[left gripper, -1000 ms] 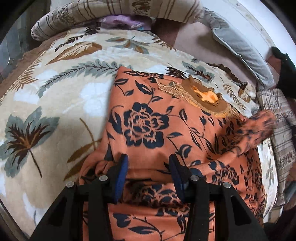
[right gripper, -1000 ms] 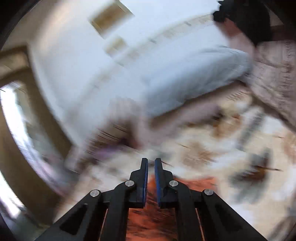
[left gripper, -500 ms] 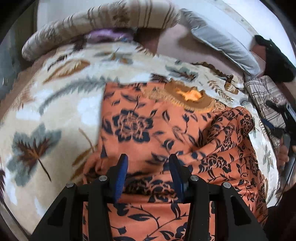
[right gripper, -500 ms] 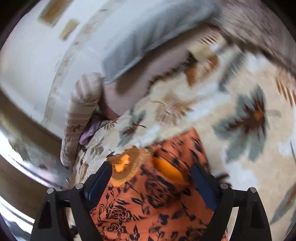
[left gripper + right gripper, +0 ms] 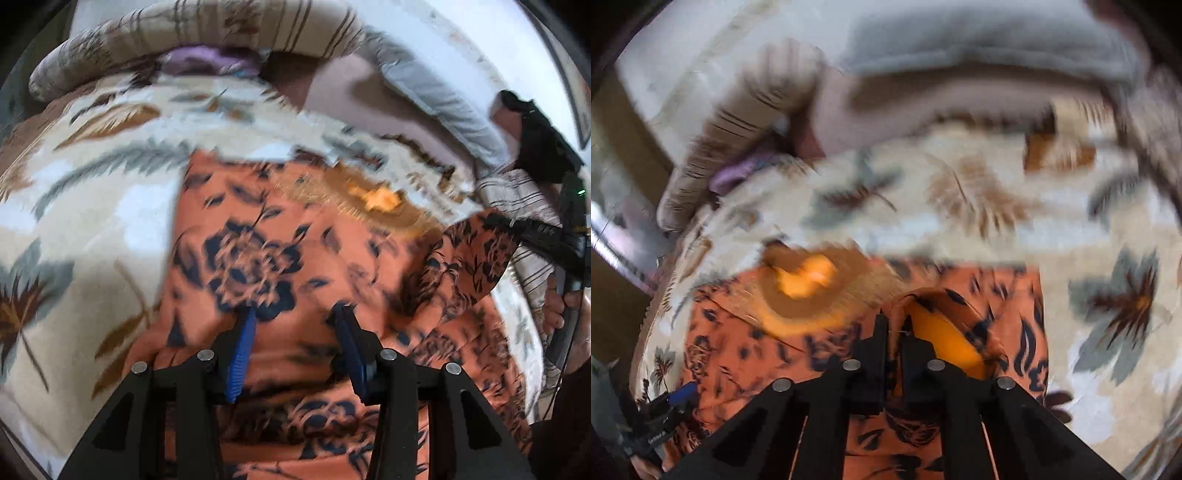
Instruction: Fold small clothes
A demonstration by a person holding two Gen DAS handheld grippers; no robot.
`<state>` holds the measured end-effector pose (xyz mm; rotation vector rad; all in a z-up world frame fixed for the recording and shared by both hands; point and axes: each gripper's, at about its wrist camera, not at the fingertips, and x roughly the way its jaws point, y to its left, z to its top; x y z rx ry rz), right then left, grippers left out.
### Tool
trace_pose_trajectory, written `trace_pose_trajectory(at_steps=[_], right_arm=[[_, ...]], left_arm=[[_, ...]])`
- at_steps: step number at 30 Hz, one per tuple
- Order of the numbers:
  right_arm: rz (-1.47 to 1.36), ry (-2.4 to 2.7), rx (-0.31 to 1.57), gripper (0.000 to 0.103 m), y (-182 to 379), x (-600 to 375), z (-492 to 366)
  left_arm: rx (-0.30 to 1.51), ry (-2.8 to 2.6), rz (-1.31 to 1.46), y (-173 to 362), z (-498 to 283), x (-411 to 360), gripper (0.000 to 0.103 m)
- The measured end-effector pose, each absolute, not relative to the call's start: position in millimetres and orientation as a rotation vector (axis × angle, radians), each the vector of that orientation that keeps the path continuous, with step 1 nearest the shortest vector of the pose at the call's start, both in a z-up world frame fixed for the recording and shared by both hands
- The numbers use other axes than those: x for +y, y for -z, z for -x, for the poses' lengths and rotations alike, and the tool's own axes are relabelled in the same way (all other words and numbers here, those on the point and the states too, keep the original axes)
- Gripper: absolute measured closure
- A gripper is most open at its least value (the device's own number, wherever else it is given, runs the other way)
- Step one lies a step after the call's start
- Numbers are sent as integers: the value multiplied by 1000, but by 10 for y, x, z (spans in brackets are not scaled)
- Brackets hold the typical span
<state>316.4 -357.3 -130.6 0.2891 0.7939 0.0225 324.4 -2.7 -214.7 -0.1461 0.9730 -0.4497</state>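
An orange garment (image 5: 258, 229) with dark blue flowers and a gold embroidered neckline (image 5: 373, 199) lies spread on the bed. My left gripper (image 5: 295, 314) hovers over its near part. Its blue pads are apart and a ridge of cloth runs between them, with no clear pinch. At the right edge of the left wrist view my right gripper (image 5: 506, 223) holds a lifted flap of the garment. In the right wrist view the right gripper (image 5: 893, 323) is shut on a raised fold of the garment (image 5: 738, 350) beside its yellow lining. This view is blurred.
The garment rests on a cream blanket (image 5: 92, 206) printed with leaves. A striped bolster (image 5: 221, 29), a purple cloth (image 5: 207, 61) and a grey pillow (image 5: 436, 99) lie at the far end. Striped fabric (image 5: 517, 192) and a person's hand (image 5: 554, 306) are at the right.
My right gripper went from shut to wide open over the garment, then shut on a fold. The right flap of the garment is now lifted. My left gripper has stayed over the near part.
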Motion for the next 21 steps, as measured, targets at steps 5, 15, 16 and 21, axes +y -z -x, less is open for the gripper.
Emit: trace_pose_trajectory(at_steps=[5,15,16,21], right_arm=[[-228,-90,439,97,486,-3419,-2773],[-274,105,970,93,1714,-4335,-2127],[-297,118,954,93,1715,-4387,-2053],[-383,70,878,93,1443,-4274,-2117]], left_arm=[[940,436,175,2095,-3275,31,57],[964,475,66,2093,-3051,-134,57],[963,474,64,2089,-3043,-136,57],[958,459,94,2069,-3027,-73,57]])
